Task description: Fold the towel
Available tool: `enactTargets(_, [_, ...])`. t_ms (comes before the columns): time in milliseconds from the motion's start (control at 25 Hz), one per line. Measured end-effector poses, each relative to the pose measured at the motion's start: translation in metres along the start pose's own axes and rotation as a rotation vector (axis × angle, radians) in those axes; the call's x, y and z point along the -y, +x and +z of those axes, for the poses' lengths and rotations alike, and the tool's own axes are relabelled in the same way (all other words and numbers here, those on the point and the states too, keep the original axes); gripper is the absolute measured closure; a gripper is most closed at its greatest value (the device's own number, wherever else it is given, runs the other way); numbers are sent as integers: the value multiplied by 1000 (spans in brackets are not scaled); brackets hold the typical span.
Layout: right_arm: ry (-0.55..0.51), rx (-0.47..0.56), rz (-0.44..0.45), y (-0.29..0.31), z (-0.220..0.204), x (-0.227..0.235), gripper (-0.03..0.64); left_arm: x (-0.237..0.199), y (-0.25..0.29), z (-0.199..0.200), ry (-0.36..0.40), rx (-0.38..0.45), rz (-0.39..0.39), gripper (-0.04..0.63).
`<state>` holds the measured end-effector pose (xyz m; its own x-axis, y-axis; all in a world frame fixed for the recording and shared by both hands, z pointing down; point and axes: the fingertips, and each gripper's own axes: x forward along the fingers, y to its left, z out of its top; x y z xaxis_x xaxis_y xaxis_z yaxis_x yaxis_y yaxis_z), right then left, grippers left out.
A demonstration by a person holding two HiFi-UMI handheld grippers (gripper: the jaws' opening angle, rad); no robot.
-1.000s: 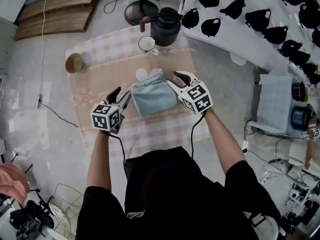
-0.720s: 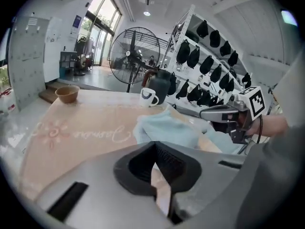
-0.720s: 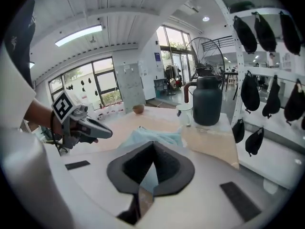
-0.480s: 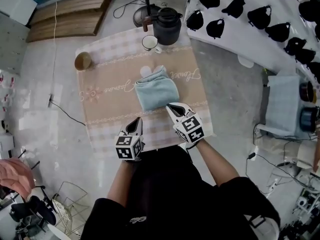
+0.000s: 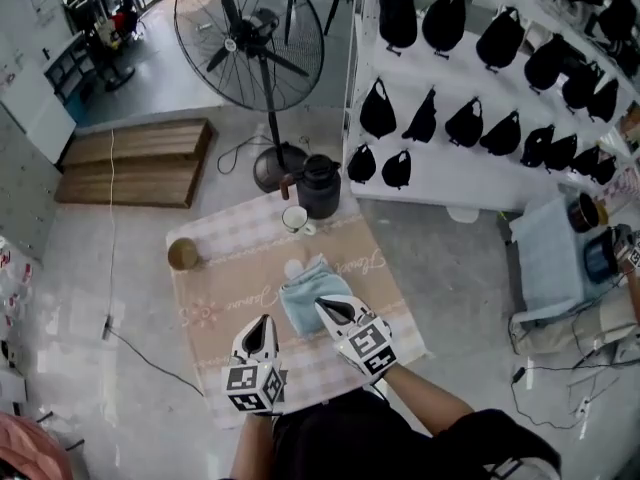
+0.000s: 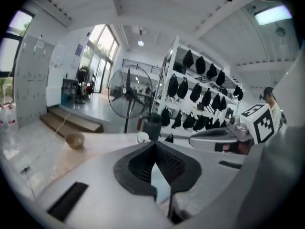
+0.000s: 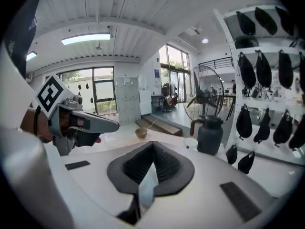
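Right gripper (image 5: 323, 305) and left gripper (image 5: 263, 322), jaws pressed together on nothing, hover by the near end of the folded towel (image 5: 300, 296) on the table (image 5: 215, 293), its long axis running away from me, my right nearer.

**Both grippers closed and empty, held side by side**

The left gripper (image 5: 263, 322) sits at the near left. Its jaws are pressed together tip to tip with nothing between them. The right gripper (image 5: 325, 305) is just beside it and slightly farther out, with its jaws likewise together and empty. Both point away from the person and tilt a little downward. The bare right forearm (image 5: 432, 408) angles in from the near right. Only a short stretch of the left forearm (image 5: 252, 453) shows.
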<state>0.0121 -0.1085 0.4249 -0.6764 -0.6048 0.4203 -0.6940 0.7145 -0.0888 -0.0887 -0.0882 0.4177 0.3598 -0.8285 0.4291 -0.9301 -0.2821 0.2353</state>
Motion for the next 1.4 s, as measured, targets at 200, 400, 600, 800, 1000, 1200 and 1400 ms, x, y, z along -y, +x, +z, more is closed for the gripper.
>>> enactTargets(200, [-85,189,-74,-21,123,1,617,-5,-29,130,134,238,44,591])
enactTargets(400, [-137,285,-120,-43,171,-14,617,0,-59,164,199,321,39,591])
enactTargets(600, [-172,314,-165,-55,180,-32,617,-7,-73,157,184,334,42,591])
enactTargets(800, [-204,348,-198,-64,186,-33,615,-6,-77,162,177,368,36,591])
enactTargets(1000, [-202,351,-204,-69,181,-31,617,-1,-76,159,186,364,28,591])
enactTargets(1200, [-207,349,-232,-76,178,-26,617,-3,-76,152,180,356,25,591])
enactTargets(1400, [-194,345,-244,-83,175,-16,617,5,-72,150,191,347,9,591])
